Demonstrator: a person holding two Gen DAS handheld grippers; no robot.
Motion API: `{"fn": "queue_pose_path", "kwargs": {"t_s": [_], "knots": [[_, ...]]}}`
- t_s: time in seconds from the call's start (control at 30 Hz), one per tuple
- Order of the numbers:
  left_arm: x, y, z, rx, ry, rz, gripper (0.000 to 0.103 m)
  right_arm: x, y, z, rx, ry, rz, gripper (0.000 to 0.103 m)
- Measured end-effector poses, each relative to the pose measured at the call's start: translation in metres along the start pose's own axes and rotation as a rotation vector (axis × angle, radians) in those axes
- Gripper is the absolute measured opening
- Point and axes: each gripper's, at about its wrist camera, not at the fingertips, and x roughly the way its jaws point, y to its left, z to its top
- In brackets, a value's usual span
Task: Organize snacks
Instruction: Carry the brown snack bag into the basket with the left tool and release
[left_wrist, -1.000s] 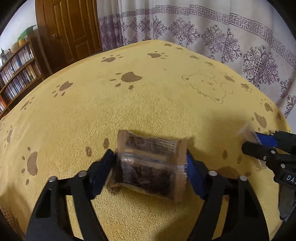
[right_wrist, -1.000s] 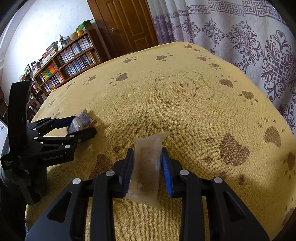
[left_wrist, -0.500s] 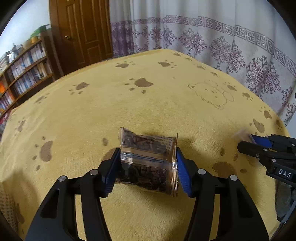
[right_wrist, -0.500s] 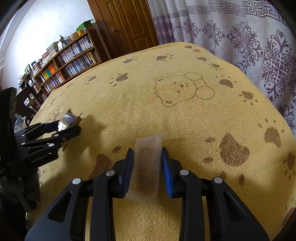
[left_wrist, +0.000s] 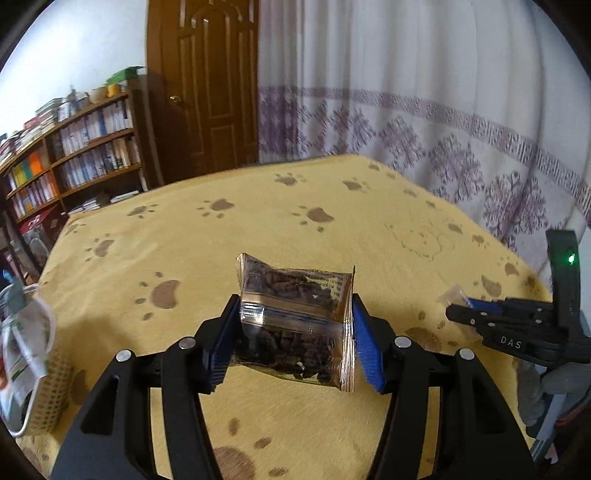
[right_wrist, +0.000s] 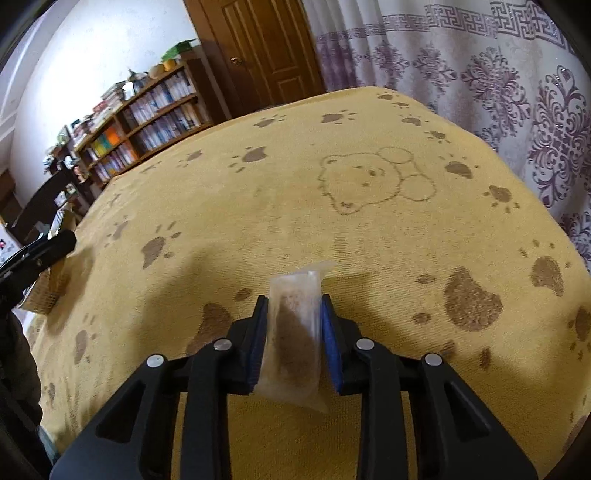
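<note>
2 snacks picked up, none put away yet.
The left hand-held gripper (left_wrist: 293, 345) squeezes a dark snack bag (left_wrist: 295, 325); the right hand-held gripper (right_wrist: 293, 341) pinches a clear packet (right_wrist: 295, 338); a basket (left_wrist: 48, 380) waits at lower left.

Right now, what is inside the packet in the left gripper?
Through the clear packet in the left gripper, dark brown chunks show. The printed upper half hides the rest.

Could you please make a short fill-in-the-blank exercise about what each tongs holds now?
1. The left tongs grip a packet of ____ snack pieces.
2. The right tongs grip a slim ____ packet.
3. The yellow cloth is printed with brown ____ prints.

Missing words: dark; clear; paw
</note>
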Motion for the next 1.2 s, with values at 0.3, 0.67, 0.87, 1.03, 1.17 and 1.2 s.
{"fn": "queue_pose_path", "kwargs": {"t_s": [0.3, 0.67, 0.87, 1.03, 1.17, 1.2], "knots": [[-0.052, 0.060, -0.001, -0.122, -0.102, 0.105, 0.059, -0.020, 0.016, 0.001, -0.011, -0.043, 0.084, 0.027], [-0.100, 0.141, -0.005, -0.264, -0.177, 0.260, 0.059, -0.029, 0.037, -0.004, -0.046, -0.048, 0.119, 0.027], [-0.121, 0.188, -0.014, -0.343, -0.196, 0.341, 0.059, -0.032, 0.043, -0.006, -0.053, -0.050, 0.129, 0.027], [-0.135, 0.226, -0.023, -0.425, -0.210, 0.402, 0.059, -0.032, 0.048, -0.008, -0.063, -0.047, 0.138, 0.027], [-0.139, 0.251, -0.033, -0.490, -0.206, 0.440, 0.060, -0.031, 0.052, -0.010, -0.071, -0.039, 0.142, 0.027], [-0.137, 0.256, -0.035, -0.503, -0.202, 0.449, 0.060, -0.030, 0.052, -0.011, -0.071, -0.037, 0.143, 0.027]]}}
